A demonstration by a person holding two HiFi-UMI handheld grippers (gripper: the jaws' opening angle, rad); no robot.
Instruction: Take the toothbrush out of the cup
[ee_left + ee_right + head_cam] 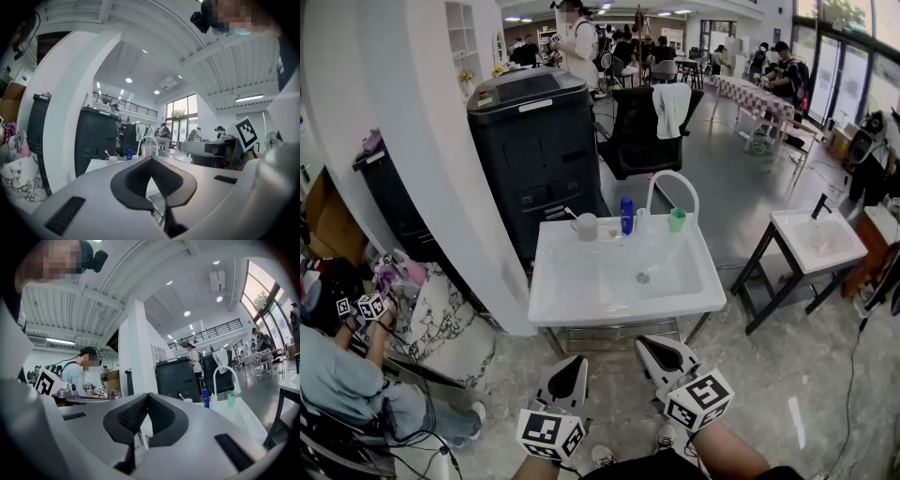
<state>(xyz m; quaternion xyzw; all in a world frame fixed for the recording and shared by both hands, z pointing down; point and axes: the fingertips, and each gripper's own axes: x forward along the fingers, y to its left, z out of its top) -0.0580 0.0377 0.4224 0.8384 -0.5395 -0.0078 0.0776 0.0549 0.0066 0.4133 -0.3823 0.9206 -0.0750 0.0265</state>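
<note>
The toothbrush (pixel 572 215) stands in a white cup (pixel 585 227) on the back ledge of a white sink (pixel 623 314). Its long axis runs steeply upward but not plumb. In the head view the free end leans up and to the left, away from the blue bottle (pixel 626 216), and sticks out over the cup's rim. It is a thin, pale stick; which end is the bristle end is too small to tell. The cup is a short, smooth cylinder with a handle on its left side. It is the leftmost thing in a row along the ledge, followed by the blue bottle, a small clear bottle (pixel 642 221) and a green cup (pixel 677 220). All of these stand under a white arched tap (pixel 672 172). The sink is a glossy, rounded rectangle on a thin metal frame.

Both tools are held low in front of the sink, well apart from the cup, and point level toward it. The left tool (pixel 574 364) is clenched, with its dark ribbed pads meeting at the tip and nothing between them. The right tool (pixel 656 349) is clenched and empty in the same way. Each has a smooth pale-grey shell and a cube of black-and-white squares.

Behind the sink stands a black boxy cabinet (pixel 534 150), beside a broad white pillar (pixel 412 141).
</note>
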